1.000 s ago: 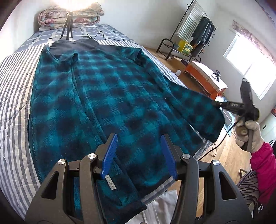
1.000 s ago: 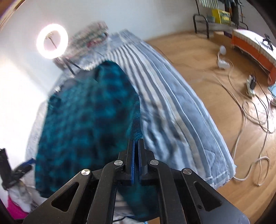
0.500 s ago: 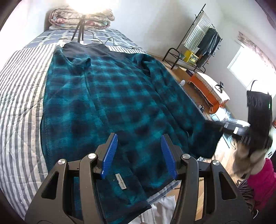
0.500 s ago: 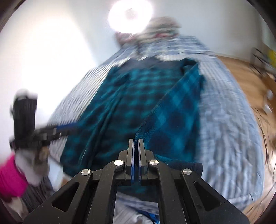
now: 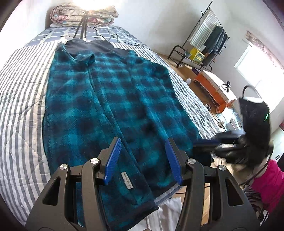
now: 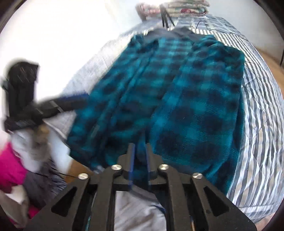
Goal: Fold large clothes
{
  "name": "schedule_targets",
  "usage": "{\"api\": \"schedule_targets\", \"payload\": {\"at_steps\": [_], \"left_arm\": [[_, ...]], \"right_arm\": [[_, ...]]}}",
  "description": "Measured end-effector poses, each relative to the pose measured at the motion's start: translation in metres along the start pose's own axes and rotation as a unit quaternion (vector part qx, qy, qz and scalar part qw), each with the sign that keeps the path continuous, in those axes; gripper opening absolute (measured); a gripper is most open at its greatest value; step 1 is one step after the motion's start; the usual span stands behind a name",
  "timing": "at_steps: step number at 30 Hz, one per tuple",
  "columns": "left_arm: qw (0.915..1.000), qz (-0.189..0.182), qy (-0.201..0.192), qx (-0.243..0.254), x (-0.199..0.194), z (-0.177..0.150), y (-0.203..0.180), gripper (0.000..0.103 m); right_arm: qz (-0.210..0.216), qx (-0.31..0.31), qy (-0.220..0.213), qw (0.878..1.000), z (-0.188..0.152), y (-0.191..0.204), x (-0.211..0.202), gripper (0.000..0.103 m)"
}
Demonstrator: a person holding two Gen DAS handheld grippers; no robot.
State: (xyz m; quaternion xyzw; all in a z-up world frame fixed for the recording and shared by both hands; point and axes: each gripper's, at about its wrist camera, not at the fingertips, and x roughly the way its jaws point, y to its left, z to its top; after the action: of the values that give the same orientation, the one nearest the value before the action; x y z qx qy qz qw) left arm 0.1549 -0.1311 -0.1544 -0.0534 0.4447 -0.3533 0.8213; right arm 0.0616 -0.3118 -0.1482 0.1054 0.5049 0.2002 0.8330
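Note:
A large teal and dark plaid fleece garment (image 5: 124, 106) lies flat on the striped bed (image 5: 23, 106), collar at the far end. Its right sleeve (image 6: 204, 106) lies folded over the body. My left gripper (image 5: 142, 160) hovers open above the near hem with nothing between its pads. My right gripper (image 6: 141, 156) is at the sleeve's near end. Its jaws are opening, a narrow gap between them, with teal fleece still in the gap. In the left wrist view the right gripper (image 5: 204, 147) shows blurred at the garment's right edge. The left gripper (image 6: 71, 103) shows blurred in the right wrist view.
A tripod (image 5: 82, 26) and a black cable stand on the bed beyond the collar, with folded blankets (image 5: 81, 14) behind. Right of the bed are wooden floor, a clothes rack (image 5: 204, 46) and an orange-covered bench (image 5: 213, 88). A pink sleeve (image 5: 266, 181) is at the near right.
My right gripper carried the sleeve from out beyond the bed's right side inward onto the garment's body, and its shut jaws have parted slightly. The left gripper stayed open over the hem.

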Motion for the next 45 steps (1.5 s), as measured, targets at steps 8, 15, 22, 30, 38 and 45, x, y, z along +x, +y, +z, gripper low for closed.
{"api": "schedule_targets", "payload": {"at_steps": [8,15,22,30,38,45], "left_arm": [[0.9991,-0.034,0.020,0.014,0.012,-0.004,-0.023,0.054],[0.9971,-0.057,0.049,0.014,0.027,-0.024,-0.042,0.054],[0.9934,-0.066,0.094,-0.009,0.050,-0.046,-0.048,0.054],[0.9870,-0.093,0.131,-0.011,0.073,-0.065,-0.071,0.012],[0.9853,-0.103,0.134,-0.020,0.069,-0.078,-0.083,0.013],[0.9828,-0.124,0.117,-0.071,0.068,-0.089,-0.077,0.040]], "right_arm": [[0.021,0.121,-0.090,0.988,-0.007,-0.072,-0.061,0.036],[0.013,0.194,-0.059,0.979,-0.005,-0.125,-0.025,0.036],[0.012,0.215,-0.019,0.976,0.013,-0.147,0.020,0.033],[-0.029,0.187,-0.021,0.982,0.027,-0.140,0.008,0.004],[-0.005,0.223,-0.016,0.975,0.016,-0.164,0.004,0.007],[0.053,0.215,0.007,0.975,-0.019,-0.144,-0.001,0.021]]}}
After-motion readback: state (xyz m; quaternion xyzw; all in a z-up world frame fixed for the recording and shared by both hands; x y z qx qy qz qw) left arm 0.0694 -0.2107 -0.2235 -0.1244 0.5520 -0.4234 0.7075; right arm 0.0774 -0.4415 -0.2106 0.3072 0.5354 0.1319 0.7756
